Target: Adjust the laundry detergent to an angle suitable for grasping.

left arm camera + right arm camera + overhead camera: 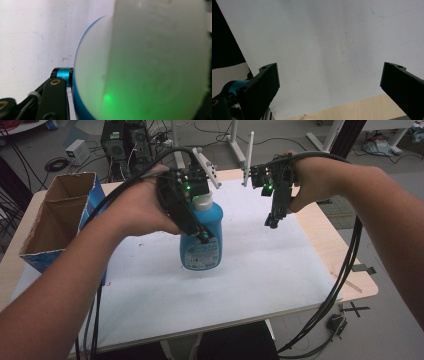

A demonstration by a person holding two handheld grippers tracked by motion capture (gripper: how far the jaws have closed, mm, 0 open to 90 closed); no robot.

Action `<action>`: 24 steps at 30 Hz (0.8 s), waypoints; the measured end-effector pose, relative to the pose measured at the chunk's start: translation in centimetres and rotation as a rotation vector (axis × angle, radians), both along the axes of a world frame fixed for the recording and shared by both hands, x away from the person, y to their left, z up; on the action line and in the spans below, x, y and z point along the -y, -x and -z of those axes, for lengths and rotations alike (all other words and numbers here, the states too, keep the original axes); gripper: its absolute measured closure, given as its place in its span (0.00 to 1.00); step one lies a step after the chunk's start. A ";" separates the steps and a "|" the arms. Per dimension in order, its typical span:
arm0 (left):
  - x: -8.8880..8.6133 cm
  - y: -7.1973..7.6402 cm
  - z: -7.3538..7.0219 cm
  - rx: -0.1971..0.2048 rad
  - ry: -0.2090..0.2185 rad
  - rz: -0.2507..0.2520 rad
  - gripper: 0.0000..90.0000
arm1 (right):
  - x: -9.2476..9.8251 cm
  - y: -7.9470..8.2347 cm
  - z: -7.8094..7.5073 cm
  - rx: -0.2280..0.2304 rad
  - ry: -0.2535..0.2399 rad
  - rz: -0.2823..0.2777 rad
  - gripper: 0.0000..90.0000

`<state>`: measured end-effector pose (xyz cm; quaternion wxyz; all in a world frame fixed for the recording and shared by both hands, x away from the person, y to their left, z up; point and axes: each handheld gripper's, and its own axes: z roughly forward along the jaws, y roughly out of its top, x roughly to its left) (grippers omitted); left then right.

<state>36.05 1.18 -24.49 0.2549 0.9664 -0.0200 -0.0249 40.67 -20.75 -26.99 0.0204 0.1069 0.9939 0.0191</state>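
White mat (150, 285), bottle (201, 247) top tool-hidden

The high view is dim and soft, with a bluish cast; the white sheet (250, 265) on the table is the brightest area, evenly lit from above with only faint shadows. Straight lines bow slightly toward the frame edges. Small green lamps glow near the upper middle. In the left gripper view the bottle (150, 65) sits so close that it is a pale blur, tinted by a green glow at lower centre. The right gripper view is evenly lit, sharp on the sheet, and dark at the upper left.
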 end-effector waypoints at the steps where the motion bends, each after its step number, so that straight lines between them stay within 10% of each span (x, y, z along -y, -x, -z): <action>1: -0.3 -0.1 -0.1 -0.006 -0.005 0.023 0.47 | -0.1 0.0 0.0 -0.002 0.002 0.005 0.02; 24: -3.4 -0.8 3.6 -0.054 0.011 0.321 0.47 | -0.3 0.2 0.4 -0.013 0.019 0.010 0.02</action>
